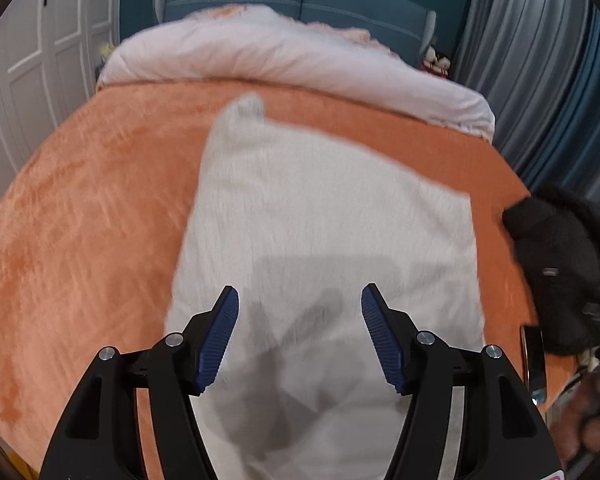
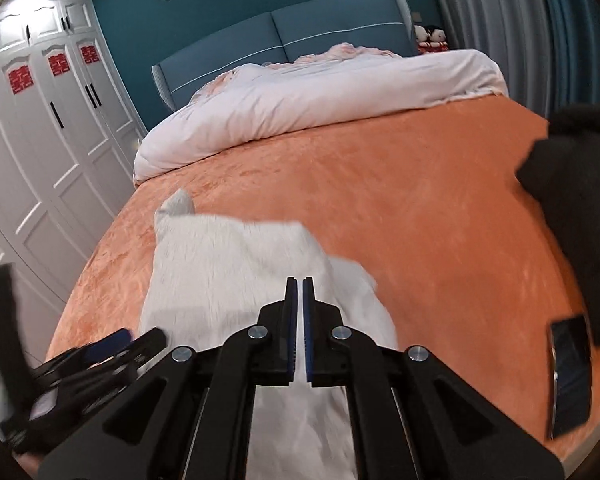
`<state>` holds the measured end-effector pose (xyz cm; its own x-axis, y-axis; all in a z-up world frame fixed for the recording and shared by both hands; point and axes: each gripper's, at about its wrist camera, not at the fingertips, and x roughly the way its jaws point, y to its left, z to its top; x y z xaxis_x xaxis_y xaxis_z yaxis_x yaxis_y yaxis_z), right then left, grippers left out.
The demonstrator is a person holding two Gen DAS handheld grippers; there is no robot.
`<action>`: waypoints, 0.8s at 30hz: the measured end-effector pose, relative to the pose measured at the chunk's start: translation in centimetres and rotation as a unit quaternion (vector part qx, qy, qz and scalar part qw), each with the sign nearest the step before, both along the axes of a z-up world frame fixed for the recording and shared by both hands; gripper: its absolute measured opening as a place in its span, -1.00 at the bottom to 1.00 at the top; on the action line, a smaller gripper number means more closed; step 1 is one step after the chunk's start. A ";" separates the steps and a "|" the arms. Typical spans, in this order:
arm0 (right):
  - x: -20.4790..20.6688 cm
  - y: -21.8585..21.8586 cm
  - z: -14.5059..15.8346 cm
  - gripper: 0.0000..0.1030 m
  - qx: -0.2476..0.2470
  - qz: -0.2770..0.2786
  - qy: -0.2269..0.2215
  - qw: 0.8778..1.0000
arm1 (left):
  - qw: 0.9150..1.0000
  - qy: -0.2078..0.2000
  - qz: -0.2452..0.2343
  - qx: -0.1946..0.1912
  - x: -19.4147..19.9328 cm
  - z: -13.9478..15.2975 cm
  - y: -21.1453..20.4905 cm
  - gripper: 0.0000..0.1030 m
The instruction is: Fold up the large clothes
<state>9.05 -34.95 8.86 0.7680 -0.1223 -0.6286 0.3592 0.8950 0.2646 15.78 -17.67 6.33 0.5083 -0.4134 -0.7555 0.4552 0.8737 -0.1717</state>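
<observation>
A white fuzzy garment (image 1: pixel 320 216) lies partly folded on the orange bedspread (image 1: pixel 88 208), with a sleeve end poking out at its far corner. My left gripper (image 1: pixel 300 300) is open and empty, hovering above the garment's near part. In the right wrist view the garment (image 2: pixel 228 264) stretches from the gripper toward the far left. My right gripper (image 2: pixel 300 292) has its jaws pressed together, with white fabric lying under and behind them; I cannot tell whether cloth is pinched. The left gripper (image 2: pixel 100 352) shows blurred at lower left.
A black fluffy garment (image 1: pixel 560 264) sits at the bed's right edge, also in the right wrist view (image 2: pixel 576 200). A dark phone (image 2: pixel 572 376) lies near it. A white duvet (image 2: pixel 300 96) is bunched at the headboard. White wardrobes (image 2: pixel 40 140) stand left, curtains right.
</observation>
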 end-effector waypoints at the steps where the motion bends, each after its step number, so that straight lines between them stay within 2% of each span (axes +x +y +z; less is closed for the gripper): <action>1: 0.9 -0.2 -0.5 -0.95 -0.003 -0.001 0.002 1.000 | 1.000 -0.006 0.003 0.002 0.5 0.5 -0.2 0.19; 5: 5.0 0.0 -3.1 -0.95 -0.011 -0.009 0.028 1.000 | 0.999 -0.019 0.016 0.026 2.9 0.6 -1.5 0.20; 9: 6.6 -1.3 -7.3 -1.00 -0.009 -0.020 0.057 0.998 | 0.998 -0.004 0.024 0.050 5.0 -1.7 -2.7 0.20; 12: 6.5 -2.2 -10.0 -1.00 0.008 -0.027 0.062 0.998 | 0.998 -0.002 0.024 0.053 5.6 -3.6 -3.0 0.44; 14: 6.1 -2.8 -11.6 -1.00 0.024 -0.028 0.054 0.998 | 0.998 -0.008 0.024 0.055 5.7 -4.4 -3.5 0.51; 24: 6.3 -2.8 -14.2 -1.00 0.032 -0.024 0.049 0.998 | 0.996 -0.026 0.023 0.077 5.7 -7.2 -4.9 0.69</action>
